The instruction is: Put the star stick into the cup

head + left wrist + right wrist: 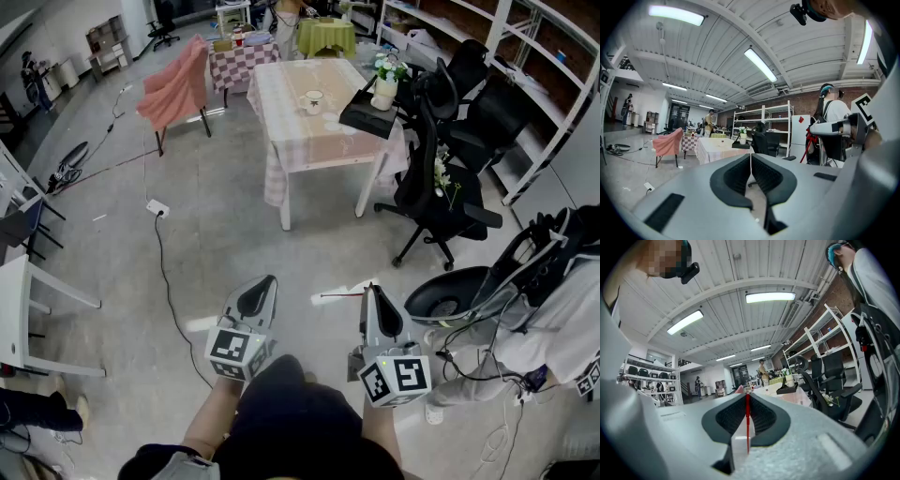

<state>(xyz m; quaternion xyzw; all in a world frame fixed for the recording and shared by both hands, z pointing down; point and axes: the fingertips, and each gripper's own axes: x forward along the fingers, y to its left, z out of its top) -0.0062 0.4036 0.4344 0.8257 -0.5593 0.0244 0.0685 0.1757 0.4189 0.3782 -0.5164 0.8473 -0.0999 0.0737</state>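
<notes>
Nearest to me, low in the head view, the right gripper [371, 291] and left gripper [267, 283] ride side by side in front of the person's body, both aimed roughly level toward the far table [323, 150]. I read that as a carrying pose. The cup [312, 101] stands on that table, well apart from both grippers, with bare floor between, so the approach has not yet been made.

In the right gripper view the jaws are pressed together on the star stick [747, 427], a thin red rod running through the seam between the pads. From above it juts out to the left of the jaw tips, across the gap toward the left gripper. Pinching it by one end leaves a long free length to lower into the cup, I'd judge. The star itself is too small for me to make out.

The left gripper's own view shows its jaws closed flat against each other with nothing between them. It looks idle, kept clear of the stick.
</notes>
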